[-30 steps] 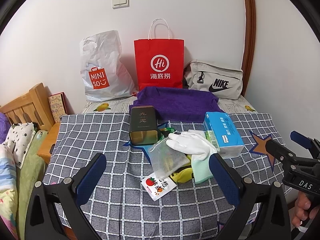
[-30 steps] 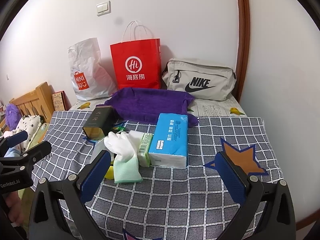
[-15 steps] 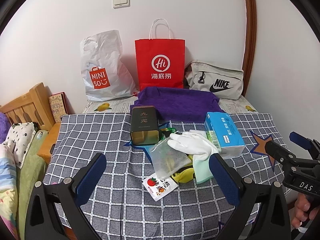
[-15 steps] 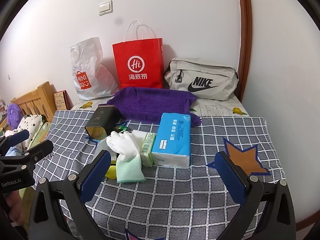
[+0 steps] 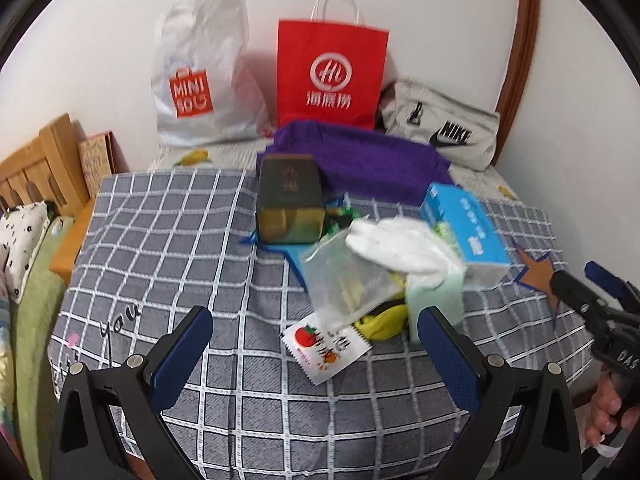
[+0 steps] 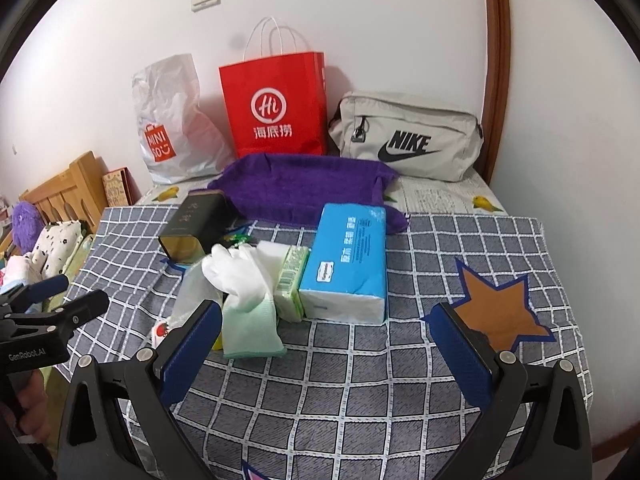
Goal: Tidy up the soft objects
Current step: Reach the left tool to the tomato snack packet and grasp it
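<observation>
A white glove with a green cuff (image 5: 404, 250) (image 6: 244, 280) lies on a pile in the middle of the grey checked cloth (image 5: 180, 248) (image 6: 432, 248). Beside it are a blue tissue pack (image 5: 466, 228) (image 6: 348, 260), a clear mesh pouch (image 5: 344, 280), a dark tea tin (image 5: 290, 200) (image 6: 196, 224), a tomato sachet (image 5: 324, 346) and a purple towel (image 5: 372, 160) (image 6: 304, 188). My left gripper (image 5: 312, 344) is open and empty, just short of the sachet. My right gripper (image 6: 326, 344) is open and empty, in front of the tissue pack.
Against the back wall stand a white Miniso bag (image 5: 200, 76) (image 6: 172, 120), a red paper bag (image 5: 332, 76) (image 6: 276, 104) and a grey Nike pouch (image 5: 440, 128) (image 6: 404, 136). A wooden headboard (image 5: 36, 164) and pillows are at the left. A wall closes the right side.
My left gripper has moved forward and lower toward the pile, with motion blur. My right gripper has crept slightly forward. Both stay open and nothing on the cloth has moved.
</observation>
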